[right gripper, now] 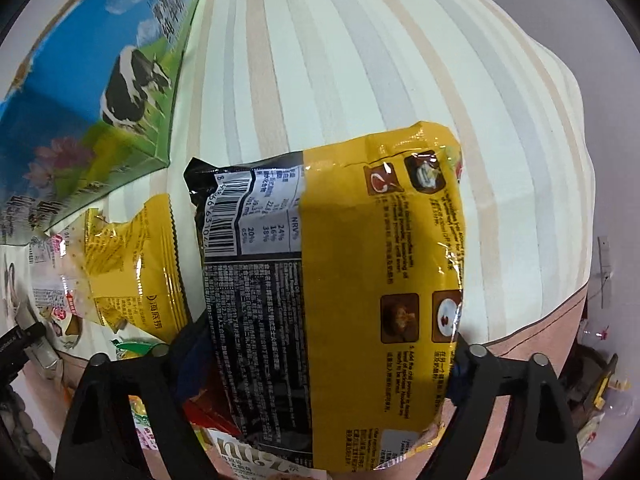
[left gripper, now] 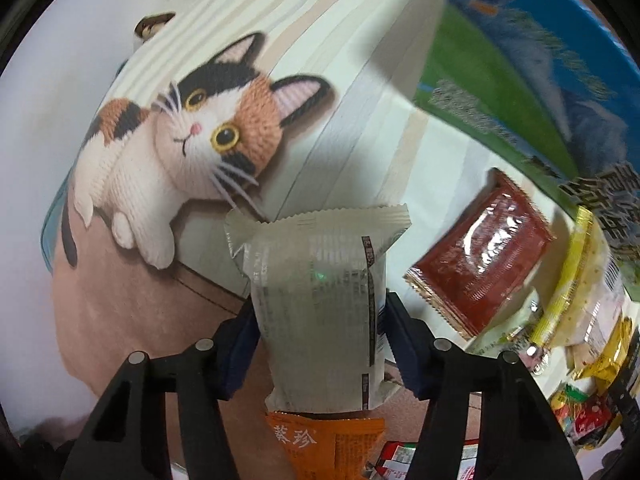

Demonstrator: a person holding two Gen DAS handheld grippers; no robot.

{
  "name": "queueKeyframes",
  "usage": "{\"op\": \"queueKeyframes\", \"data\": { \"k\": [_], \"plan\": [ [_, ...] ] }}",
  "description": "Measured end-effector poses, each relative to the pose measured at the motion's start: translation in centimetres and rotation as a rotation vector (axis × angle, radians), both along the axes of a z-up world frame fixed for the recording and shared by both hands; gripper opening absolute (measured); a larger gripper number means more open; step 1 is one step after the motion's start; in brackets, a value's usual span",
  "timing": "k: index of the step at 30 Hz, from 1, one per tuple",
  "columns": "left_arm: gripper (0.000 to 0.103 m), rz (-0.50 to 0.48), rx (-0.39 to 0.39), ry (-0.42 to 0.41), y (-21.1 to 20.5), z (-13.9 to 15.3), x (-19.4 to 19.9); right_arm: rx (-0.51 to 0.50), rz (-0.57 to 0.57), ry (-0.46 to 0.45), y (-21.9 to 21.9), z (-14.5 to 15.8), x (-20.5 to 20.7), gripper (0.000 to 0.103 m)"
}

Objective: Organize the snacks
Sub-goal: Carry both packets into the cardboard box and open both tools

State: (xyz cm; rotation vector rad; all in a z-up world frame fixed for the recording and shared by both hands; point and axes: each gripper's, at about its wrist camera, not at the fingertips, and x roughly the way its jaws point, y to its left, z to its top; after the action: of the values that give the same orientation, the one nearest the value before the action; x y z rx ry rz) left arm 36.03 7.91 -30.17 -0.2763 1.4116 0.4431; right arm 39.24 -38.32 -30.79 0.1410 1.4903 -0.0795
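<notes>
From the left wrist, we saw the left gripper (left gripper: pixel 320 344) with its two blue pads (left gripper: pixel 404 348) pressed on one pale grey crimped snack packet (left gripper: pixel 320 300) at frame centre. One dark red glossy sachet (left gripper: pixel 480 256) lay to its right, one orange packet (left gripper: pixel 324 444) below. From the right wrist, the right gripper (right gripper: pixel 328 364) held its jaws wide around one yellow-and-black noodle bag (right gripper: pixel 340 280); one cow-printed carton (right gripper: pixel 100 92) stood upper left.

Grey-white printed snack packet (left gripper: pixel 320 304), yellow-and-black noodle bag (right gripper: pixel 360 280), cream-striped cat-print cloth (left gripper: pixel 304 60)
</notes>
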Motion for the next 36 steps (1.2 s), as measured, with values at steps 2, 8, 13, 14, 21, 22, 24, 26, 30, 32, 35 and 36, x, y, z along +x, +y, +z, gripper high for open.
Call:
{"op": "queueKeyframes", "data": {
  "k": [2,8,13,14,21,22,24,26,30,32,35,36],
  "plan": [
    [0.057,-0.017,0.003,-0.014,-1.0,0.9,-0.4,0.006,-0.001,-0.018,0.1,0.1,-0.2,0.087],
    [0.057,-0.081,-0.008,-0.083,-1.9,5.1,-0.3,0.027,-0.043,-0.06,-0.9,2.0,-1.8,0.087],
    [0.057,-0.164,-0.055,-0.157,-3.0,9.9,-0.1,0.079,-0.079,-0.131,-0.6,6.1,-2.9,0.087],
    [0.057,-0.184,-0.068,-0.176,-3.0,10.7,-0.7,0.099,-0.078,-0.15,-0.4,7.3,-3.1,0.087],
    [0.057,-0.277,-0.159,-0.26,-9.4,18.7,-2.1,0.243,-0.027,-0.254,3.4,16.5,-2.5,0.087],
    [0.057,-0.295,-0.17,-0.267,-9.9,19.5,-1.3,0.269,-0.007,-0.263,4.4,17.5,-1.7,0.087],
    [0.057,-0.33,-0.171,-0.278,-10.4,20.4,1.0,0.301,0.013,-0.273,6.1,19.5,-0.2,0.087],
    [0.057,-0.368,-0.139,-0.283,-10.5,21.0,3.4,0.321,0.037,-0.281,7.6,20.3,1.5,0.087],
    [0.057,-0.395,-0.129,-0.249,-10.5,20.2,8.3,0.322,0.075,-0.286,10.9,19.6,5.8,0.087],
    [0.057,-0.397,-0.168,-0.216,-10.0,19.0,10.7,0.324,0.082,-0.265,12.4,18.4,8.3,0.087],
    [0.057,-0.405,-0.178,-0.17,-9.8,17.4,14.2,0.342,0.077,-0.221,12.4,17.6,11.4,0.087],
    [0.057,-0.405,-0.178,-0.156,-9.4,16.7,15.2,0.343,0.073,-0.21,12.8,16.9,12.5,0.087]
  ]
}}
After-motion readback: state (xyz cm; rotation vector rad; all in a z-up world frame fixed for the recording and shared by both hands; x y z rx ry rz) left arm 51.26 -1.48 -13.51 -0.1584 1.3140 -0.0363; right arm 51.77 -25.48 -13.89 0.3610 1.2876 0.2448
